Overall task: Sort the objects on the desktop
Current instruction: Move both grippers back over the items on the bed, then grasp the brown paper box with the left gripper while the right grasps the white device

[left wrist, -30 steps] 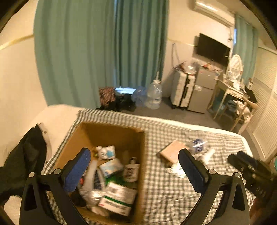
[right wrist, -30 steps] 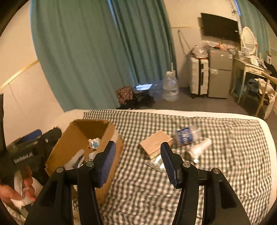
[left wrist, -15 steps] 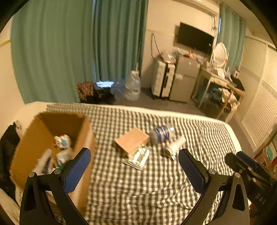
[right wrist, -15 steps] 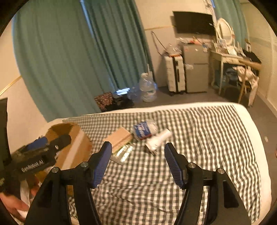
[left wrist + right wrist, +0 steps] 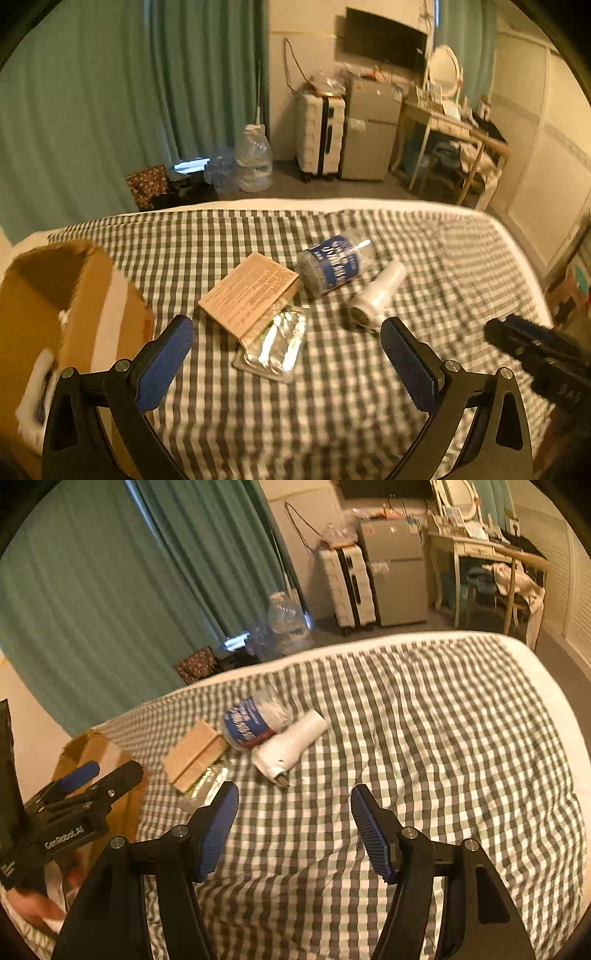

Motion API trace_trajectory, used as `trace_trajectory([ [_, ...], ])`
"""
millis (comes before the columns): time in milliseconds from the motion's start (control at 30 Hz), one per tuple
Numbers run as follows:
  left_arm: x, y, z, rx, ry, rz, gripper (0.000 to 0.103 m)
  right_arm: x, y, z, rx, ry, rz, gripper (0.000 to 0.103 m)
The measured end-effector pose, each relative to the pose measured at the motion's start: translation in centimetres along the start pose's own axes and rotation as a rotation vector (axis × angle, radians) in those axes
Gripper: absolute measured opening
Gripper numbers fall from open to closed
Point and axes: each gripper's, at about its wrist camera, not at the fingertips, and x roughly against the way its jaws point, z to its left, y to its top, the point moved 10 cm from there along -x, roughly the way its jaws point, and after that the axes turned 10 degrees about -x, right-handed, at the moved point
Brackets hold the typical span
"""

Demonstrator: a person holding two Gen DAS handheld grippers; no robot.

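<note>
**A:** What fills the view?

**B:** A bed (image 5: 369,424) under a soft, wrinkled cloth of grey and white checks. At its left edge stands an open cardboard box (image 5: 74,295), brown and matte, with a pale strip of tape down one side.

**A:** And the loose things?

**B:** Four lie close together near the middle of the cloth. Largest is a flat tan cardboard packet (image 5: 251,290), rectangular, with small print on its face. Touching its right corner is a clear plastic tub (image 5: 334,266) on its side, round, with a blue label. Just right of that lies a smooth white hair dryer (image 5: 378,293). A shiny, crinkled foil blister pack (image 5: 275,345) pokes out from under the packet's near edge.

**A:** The grippers?

**B:** Both are black frames with ribbed blue pads. The left gripper (image 5: 286,354) hovers over the foil pack, jaws spread wide, nothing between them. The right gripper (image 5: 293,823) hovers above bare cloth near the dryer's nozzle, jaws apart and empty.
</note>
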Motion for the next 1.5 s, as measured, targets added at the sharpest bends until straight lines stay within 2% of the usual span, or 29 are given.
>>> trace_trajectory([
  [167,-4.1,0.0,0.7,-0.056,-0.001,0.031,0.103,-3.1,0.4,-0.6,-0.035,0.01,0.03,0.072],
  [367,-9.0,-0.9,2.6,-0.029,-0.014,0.089,0.103,-7.4,1.4,0.0,-0.062,0.017,0.072,0.073],
  [633,-13.6,-1.9,3.8,0.013,-0.081,0.147,0.103,-12.7,1.2,0.7,-0.057,0.003,0.133,0.076],
  [833,-16.0,-2.0,3.1,-0.049,-0.103,0.171,0.103,-15.6,1.1,0.5,-0.09,0.006,0.165,0.076],
  [967,-18.0,-2.8,2.8,-0.058,-0.109,0.232,0.103,-16.2,0.9,0.6,-0.055,0.018,0.156,0.078],
  [1033,-17.9,-2.7,2.6,-0.052,-0.105,0.226,0.101,-16.0,0.7,0.6,-0.034,0.018,0.155,0.075],
  [1100,-17.8,-2.4,2.5,-0.055,-0.108,0.22,0.092,-15.6,0.6,0.7,-0.031,0.028,0.153,0.058],
  [1167,-17.5,-1.9,2.7,-0.036,-0.102,0.222,0.083,-15.3,0.3,0.8,0.007,0.0,0.14,0.05],
  [1300,-16.1,-1.1,3.3,0.026,-0.111,0.21,0.08,-14.3,-0.5,1.2,0.01,0.013,0.149,0.049],
  [1500,-12.6,0.4,4.0,0.062,-0.104,0.172,0.08,-11.5,-0.9,1.4,-0.021,0.039,0.143,0.048],
])
